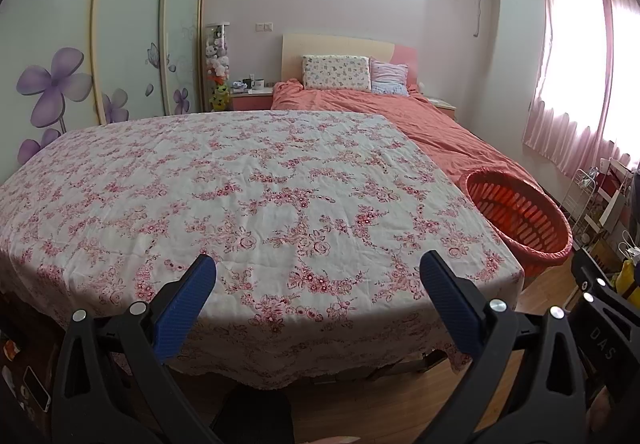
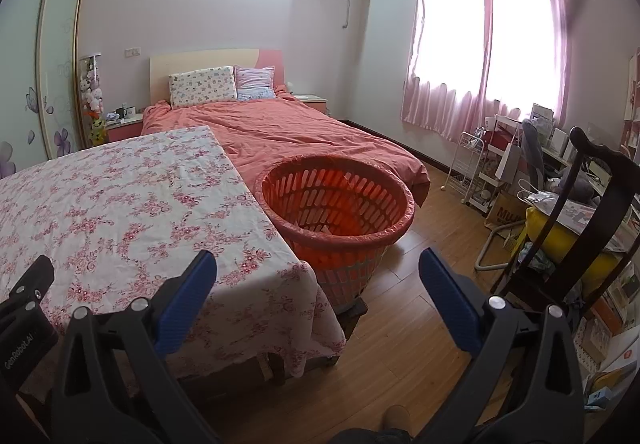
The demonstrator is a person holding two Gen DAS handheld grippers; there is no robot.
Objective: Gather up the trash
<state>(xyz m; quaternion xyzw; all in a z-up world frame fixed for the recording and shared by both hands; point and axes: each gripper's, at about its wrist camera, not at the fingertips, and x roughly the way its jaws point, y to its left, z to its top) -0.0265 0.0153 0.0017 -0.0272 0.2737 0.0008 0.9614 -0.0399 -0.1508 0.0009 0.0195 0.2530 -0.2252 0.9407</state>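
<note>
An orange slatted basket (image 2: 340, 212) lined with an orange bag stands on the floor just right of the table; it also shows in the left wrist view (image 1: 520, 220). Something pale lies at its bottom. The table (image 1: 240, 196) wears a white cloth with pink flowers, also in the right wrist view (image 2: 120, 212); I see no trash on it. My left gripper (image 1: 318, 276) is open and empty over the table's near edge. My right gripper (image 2: 318, 272) is open and empty, above the table's right corner, short of the basket.
A bed with a salmon cover (image 2: 288, 132) lies behind the table and basket. A dark wooden chair (image 2: 580, 220) with a yellow bundle, a white wire rack (image 2: 472, 168) and cluttered shelves stand at the right. Wooden floor (image 2: 400, 324) lies between table and chair.
</note>
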